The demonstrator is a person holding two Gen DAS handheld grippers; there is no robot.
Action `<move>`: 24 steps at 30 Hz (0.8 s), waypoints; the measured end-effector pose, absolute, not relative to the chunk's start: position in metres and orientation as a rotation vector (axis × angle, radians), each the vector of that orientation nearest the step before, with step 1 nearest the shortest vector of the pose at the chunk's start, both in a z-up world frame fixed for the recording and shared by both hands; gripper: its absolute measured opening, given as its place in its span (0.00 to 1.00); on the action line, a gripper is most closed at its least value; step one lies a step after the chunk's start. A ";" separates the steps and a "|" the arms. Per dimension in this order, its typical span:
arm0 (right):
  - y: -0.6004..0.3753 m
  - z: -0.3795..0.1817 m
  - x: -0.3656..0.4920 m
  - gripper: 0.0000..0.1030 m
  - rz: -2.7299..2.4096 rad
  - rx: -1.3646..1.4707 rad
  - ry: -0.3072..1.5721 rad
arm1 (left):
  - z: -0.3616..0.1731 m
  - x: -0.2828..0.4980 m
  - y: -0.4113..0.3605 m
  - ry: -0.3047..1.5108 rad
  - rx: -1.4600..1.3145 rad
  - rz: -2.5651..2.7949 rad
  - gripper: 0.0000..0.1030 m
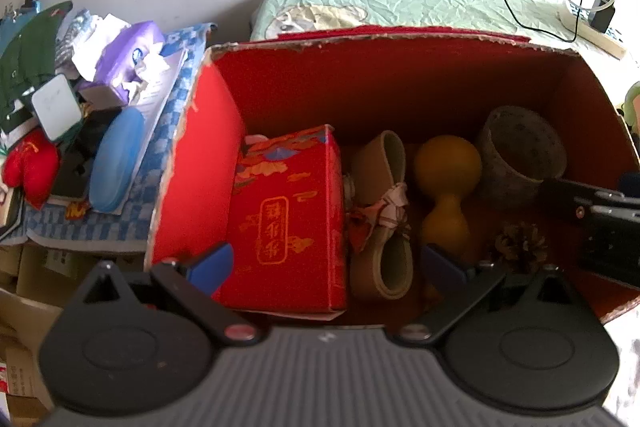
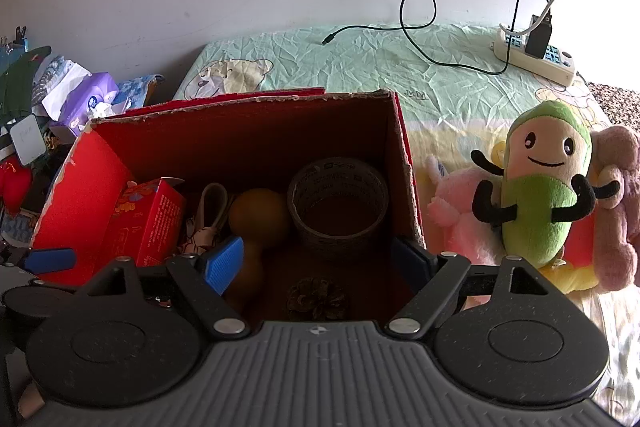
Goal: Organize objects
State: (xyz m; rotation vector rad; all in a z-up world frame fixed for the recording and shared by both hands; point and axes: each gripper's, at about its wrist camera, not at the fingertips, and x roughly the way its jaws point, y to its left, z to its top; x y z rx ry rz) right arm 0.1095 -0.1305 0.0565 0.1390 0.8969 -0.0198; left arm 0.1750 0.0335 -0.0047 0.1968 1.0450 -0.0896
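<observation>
Both grippers, left gripper (image 1: 326, 261) and right gripper (image 2: 318, 259), hang wide open and empty over the red cardboard box (image 2: 248, 99) (tape roll (image 2: 338, 203) at 12 o'clock of the pinecone (image 2: 316, 297)).

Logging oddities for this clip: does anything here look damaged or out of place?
Yes. The big red cardboard box has a ragged, torn top rim, with bare cardboard showing along its back edge. Inside it, the small red gift box leans tilted against the left wall rather than lying flat. Nothing looks spilled.
</observation>
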 end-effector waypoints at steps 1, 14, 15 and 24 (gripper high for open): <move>-0.131 0.056 0.110 0.81 -0.020 0.139 0.897 | -0.005 0.175 0.034 1.048 0.196 -0.092 0.98; -0.129 0.056 0.109 0.82 -0.027 0.136 0.896 | -0.003 0.175 0.033 1.033 0.204 -0.077 0.97; -0.129 0.056 0.109 0.82 -0.027 0.136 0.896 | -0.003 0.174 0.033 1.032 0.205 -0.077 0.97; -0.128 0.056 0.109 0.82 -0.029 0.130 0.896 | -0.002 0.174 0.033 1.029 0.208 -0.071 0.97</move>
